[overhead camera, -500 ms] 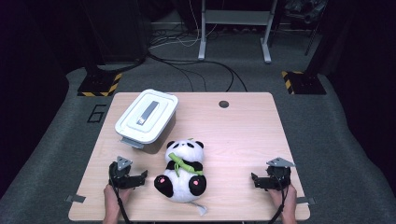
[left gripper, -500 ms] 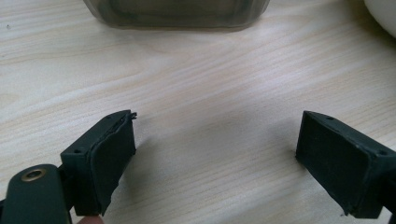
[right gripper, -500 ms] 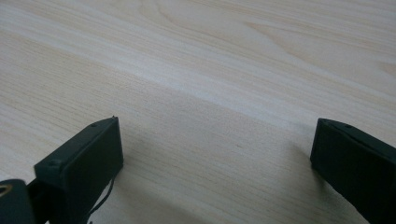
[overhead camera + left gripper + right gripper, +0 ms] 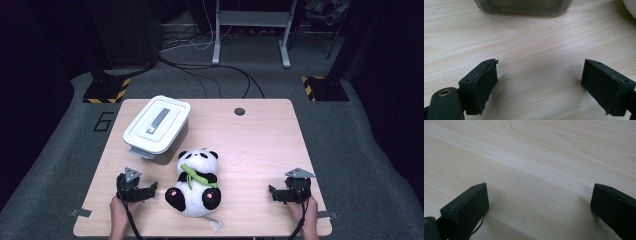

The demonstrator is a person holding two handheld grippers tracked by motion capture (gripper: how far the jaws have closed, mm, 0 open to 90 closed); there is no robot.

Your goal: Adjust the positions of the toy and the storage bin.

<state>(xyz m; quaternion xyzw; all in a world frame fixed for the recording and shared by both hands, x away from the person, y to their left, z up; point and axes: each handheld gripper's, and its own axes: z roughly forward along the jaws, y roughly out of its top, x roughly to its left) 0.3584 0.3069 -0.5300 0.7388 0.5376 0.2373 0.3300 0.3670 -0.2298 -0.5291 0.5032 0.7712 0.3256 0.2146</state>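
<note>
Near the front edge of the bench, between the two grippers, a plush panda lies on its back. Its long axis runs roughly front to back with a slight tilt: the head points away toward the far side, the black feet with pink soles toward the person. A green bamboo piece crosses its chest.

Just beyond its head, touching or nearly so, stands a white lidded storage box, set at an angle on the left half of the bench.

Beside the panda's left flank, the left gripper rests with its jaws spread apart and nothing between them, pointing toward the toy. Well apart on the other side, the right gripper also stands wide and empty, aimed inward over bare wood. Nothing lies between either gripper and the panda.
</note>
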